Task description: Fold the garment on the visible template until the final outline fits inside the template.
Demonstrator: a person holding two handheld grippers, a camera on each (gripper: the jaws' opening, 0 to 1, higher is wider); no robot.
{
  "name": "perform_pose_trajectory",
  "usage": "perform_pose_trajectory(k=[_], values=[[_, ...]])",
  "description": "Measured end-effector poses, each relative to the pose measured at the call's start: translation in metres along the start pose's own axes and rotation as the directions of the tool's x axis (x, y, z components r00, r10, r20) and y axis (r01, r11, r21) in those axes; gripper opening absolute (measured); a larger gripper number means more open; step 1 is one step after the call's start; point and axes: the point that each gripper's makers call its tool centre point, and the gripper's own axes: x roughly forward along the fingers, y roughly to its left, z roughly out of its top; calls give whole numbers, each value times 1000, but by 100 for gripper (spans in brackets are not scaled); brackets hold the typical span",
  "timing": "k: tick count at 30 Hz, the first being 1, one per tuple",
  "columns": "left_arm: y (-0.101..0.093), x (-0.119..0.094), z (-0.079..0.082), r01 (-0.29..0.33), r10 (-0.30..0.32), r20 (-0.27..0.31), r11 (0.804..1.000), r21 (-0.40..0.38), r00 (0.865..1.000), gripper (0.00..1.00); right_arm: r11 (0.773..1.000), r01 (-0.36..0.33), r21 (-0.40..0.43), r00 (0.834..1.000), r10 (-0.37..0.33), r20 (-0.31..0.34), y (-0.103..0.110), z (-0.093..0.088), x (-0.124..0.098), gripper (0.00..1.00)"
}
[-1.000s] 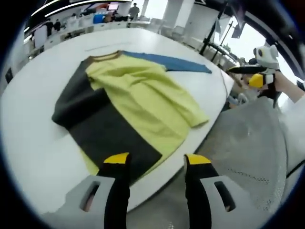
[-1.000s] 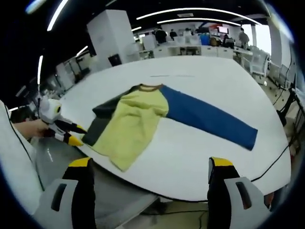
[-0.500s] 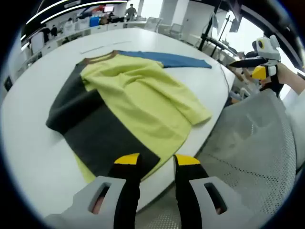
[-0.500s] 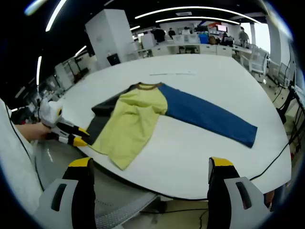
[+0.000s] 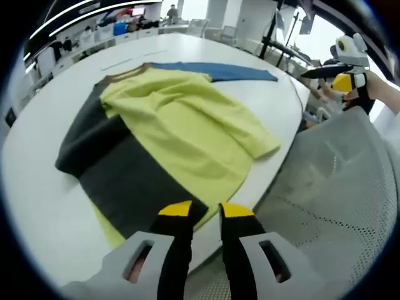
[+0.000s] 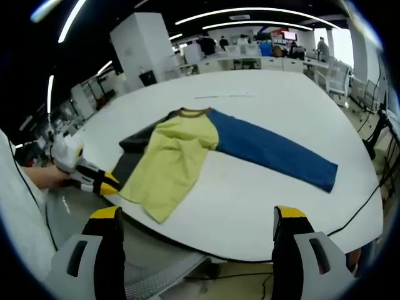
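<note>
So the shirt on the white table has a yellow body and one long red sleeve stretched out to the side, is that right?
Not quite: the long sleeve is blue, not red. The right gripper view shows it clearly, stretched out flat across the white table from the yellow body of the shirt. The rest of what you said holds.

Closing in on the near hem of the garment [image 5: 169,131] at the table [image 5: 37,187] edge, left gripper [image 5: 202,209] jaws narrowing from a wide gap to a slim one. Reaching the hem's dark corner, tips now touching the cloth as seen from the right gripper view [image 6: 107,185].
</note>
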Motion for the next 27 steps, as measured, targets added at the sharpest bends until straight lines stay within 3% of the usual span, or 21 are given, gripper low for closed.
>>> perform_pose_trajectory(k=[27], values=[[7, 8, -3, -50, 54, -40, 995, 89, 998, 3, 1000, 3, 15, 1000, -3, -3, -3, 1, 3, 99]])
